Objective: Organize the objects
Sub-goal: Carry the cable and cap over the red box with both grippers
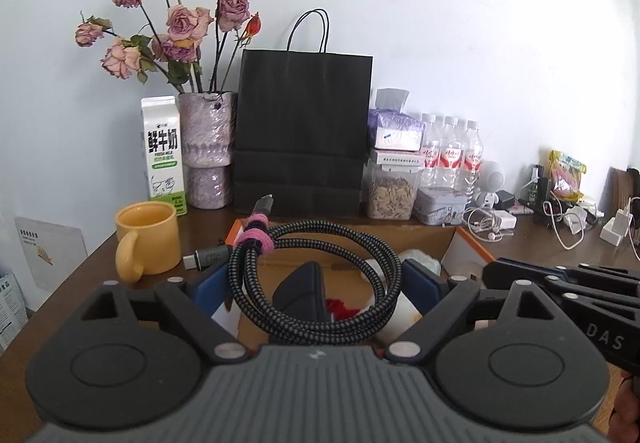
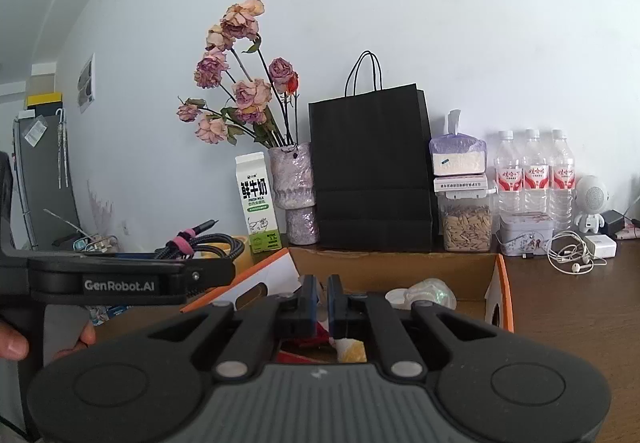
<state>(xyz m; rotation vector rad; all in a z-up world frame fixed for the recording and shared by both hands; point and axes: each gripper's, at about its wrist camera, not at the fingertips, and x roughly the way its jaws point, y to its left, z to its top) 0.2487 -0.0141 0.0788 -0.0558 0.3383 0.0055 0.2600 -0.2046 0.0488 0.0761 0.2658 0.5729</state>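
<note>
Coiled braided cable (image 1: 316, 283), pink strap binding it, sitting clamped between wide-set pads of left gripper (image 1: 320, 283), hanging above open cardboard box (image 2: 500, 275). Right gripper (image 2: 322, 303) hovering over box, jaws together, holding nothing. Yellow mug (image 1: 148, 239) standing beside box.

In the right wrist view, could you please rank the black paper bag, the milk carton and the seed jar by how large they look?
Largest to smallest, as they look:
1. black paper bag, by far the largest
2. milk carton
3. seed jar, shorter than the carton but wider, so these two are close

All three stand along the wall, so nearness hardly skews this.
</note>
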